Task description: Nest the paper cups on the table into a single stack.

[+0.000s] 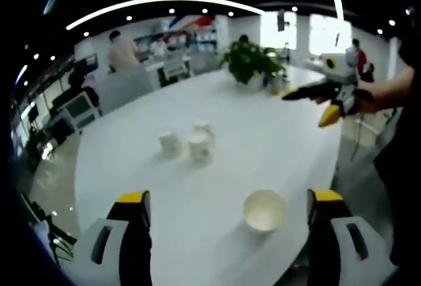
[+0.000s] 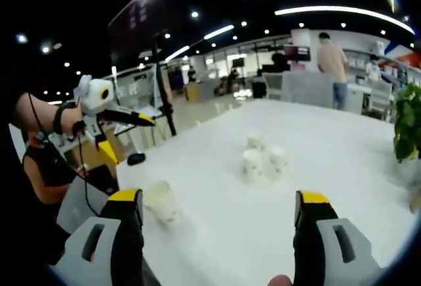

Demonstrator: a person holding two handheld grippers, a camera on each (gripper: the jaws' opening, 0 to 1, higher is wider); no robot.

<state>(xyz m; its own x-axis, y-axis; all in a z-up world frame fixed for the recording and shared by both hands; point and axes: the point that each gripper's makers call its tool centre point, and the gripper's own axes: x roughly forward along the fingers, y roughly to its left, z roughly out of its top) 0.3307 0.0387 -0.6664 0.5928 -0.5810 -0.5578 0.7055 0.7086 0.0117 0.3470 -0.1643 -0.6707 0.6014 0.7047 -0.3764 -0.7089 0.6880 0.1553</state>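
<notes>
Hovering both tongs wide and empty, I am lining my left tongs (image 1: 227, 214) on the tipped cup (image 1: 264, 210) at 1 o'clock, sparing the three upright cups (image 1: 189, 143) on the tabletop (image 1: 263, 141).

Three cups (image 1: 187, 143) clustered mid-table (image 1: 276, 141) — fourth cup (image 1: 264, 210), seemingly tipped, nearer edge

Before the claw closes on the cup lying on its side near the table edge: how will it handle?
The tipped cup looks like thin paper and empty, so probably light and easily crushed. On its side on the smooth white table, it may roll in an arc if nudged. It lies near the edge, so a push could send it off.
</notes>
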